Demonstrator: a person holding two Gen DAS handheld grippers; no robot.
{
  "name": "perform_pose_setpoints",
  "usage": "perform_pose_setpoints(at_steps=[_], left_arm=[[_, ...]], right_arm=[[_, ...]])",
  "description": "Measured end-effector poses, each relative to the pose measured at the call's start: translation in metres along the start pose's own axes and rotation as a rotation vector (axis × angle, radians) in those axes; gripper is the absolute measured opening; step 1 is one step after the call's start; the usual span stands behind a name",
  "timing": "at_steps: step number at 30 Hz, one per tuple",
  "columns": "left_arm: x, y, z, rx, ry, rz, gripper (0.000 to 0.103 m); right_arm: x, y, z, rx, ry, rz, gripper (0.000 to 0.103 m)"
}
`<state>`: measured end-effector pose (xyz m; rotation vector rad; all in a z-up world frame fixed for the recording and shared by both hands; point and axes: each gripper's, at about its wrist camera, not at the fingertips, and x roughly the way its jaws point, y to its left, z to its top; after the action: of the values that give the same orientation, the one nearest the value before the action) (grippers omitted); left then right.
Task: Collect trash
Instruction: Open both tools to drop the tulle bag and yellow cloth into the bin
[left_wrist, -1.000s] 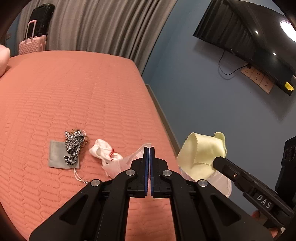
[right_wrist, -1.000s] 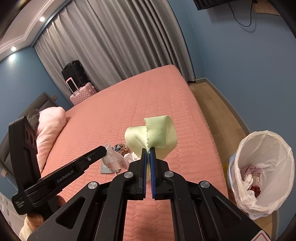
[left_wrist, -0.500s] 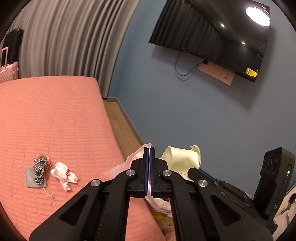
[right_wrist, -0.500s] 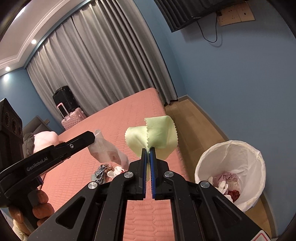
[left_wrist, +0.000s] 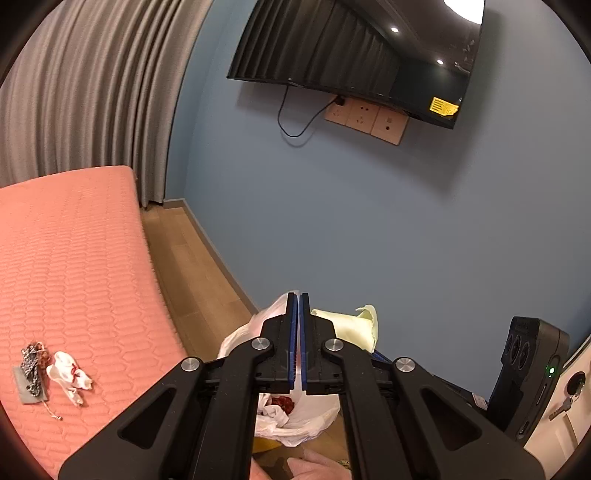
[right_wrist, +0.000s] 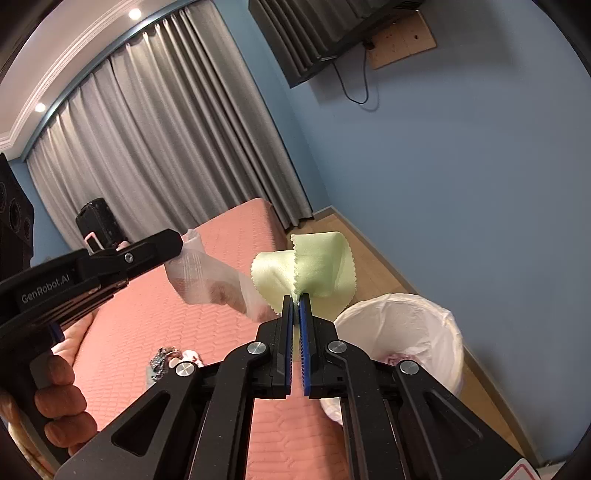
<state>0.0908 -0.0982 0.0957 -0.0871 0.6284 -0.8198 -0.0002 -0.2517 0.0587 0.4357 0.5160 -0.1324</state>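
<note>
the trash in hand: a pale yellow-green cloth (right_wrist: 314, 267) w/ zigzag-cut edges, folded into a loose curl, and a crumpled clear plastic wrapper (right_wrist: 210, 277), see-through w/ faint reddish smudges. more trash lies on the pink quilted bed (left_wrist: 74, 266): a small grey cloth square (left_wrist: 27, 387) w/ a black-and-white speckled cord (left_wrist: 31, 363) bunched on top of it, and just at its 3 o'clock a wadded white tissue (left_wrist: 68, 374) w/ red marks. in the left wrist view those sit at abt 8 o'clock, well apart from the bin.

the bin (right_wrist: 402, 332) stands on the wood floor beside the bed, lined w/ a white plastic bag. inside it: white crumpled tissue and smth dark red (left_wrist: 282, 400); in the right view a bit of pinkish stuff shows too.

left hand-held gripper (left_wrist: 299, 299): jaws fully closed, pinching the clear wrapper, which hangs from the tips; in its own view the bin bag sits right behind the tips. right hand-held gripper (right_wrist: 296, 297): jaws closed tight on the yellow-green cloth, pinched at its lower edge so the rest stands up above the tips, the bin at abt 4 o'clock of them. a person's fingers (right_wrist: 61, 398) wrap the left gripper's handle.
</note>
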Motion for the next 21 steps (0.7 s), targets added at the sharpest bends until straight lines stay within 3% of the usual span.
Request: perform_pose_setpoints(at_steps=[12, 13, 14, 16, 21], left_arm=[[0.043, -0.029, 0.004, 0.046, 0.069, -0.004, 0.004], [0.044, -0.029, 0.002, 0.041, 0.072, 0.003, 0.013], [0.045, -0.028, 0.001, 0.038, 0.073, 0.016, 0.034], [0.044, -0.028, -0.001, 0.031, 0.051, 0.061, 0.064], [0.040, -0.020, -0.008, 0.023, 0.043, 0.104, 0.066]], right_arm=[[0.014, -0.036, 0.002, 0.033, 0.015, -0.053, 0.003], [0.015, -0.038, 0.002, 0.032, 0.018, -0.054, 0.003], [0.016, -0.039, 0.002, 0.031, 0.021, -0.055, 0.003], [0.019, -0.038, 0.001, 0.027, 0.025, -0.056, 0.004], [0.026, -0.031, -0.003, 0.021, 0.030, -0.059, 0.007]])
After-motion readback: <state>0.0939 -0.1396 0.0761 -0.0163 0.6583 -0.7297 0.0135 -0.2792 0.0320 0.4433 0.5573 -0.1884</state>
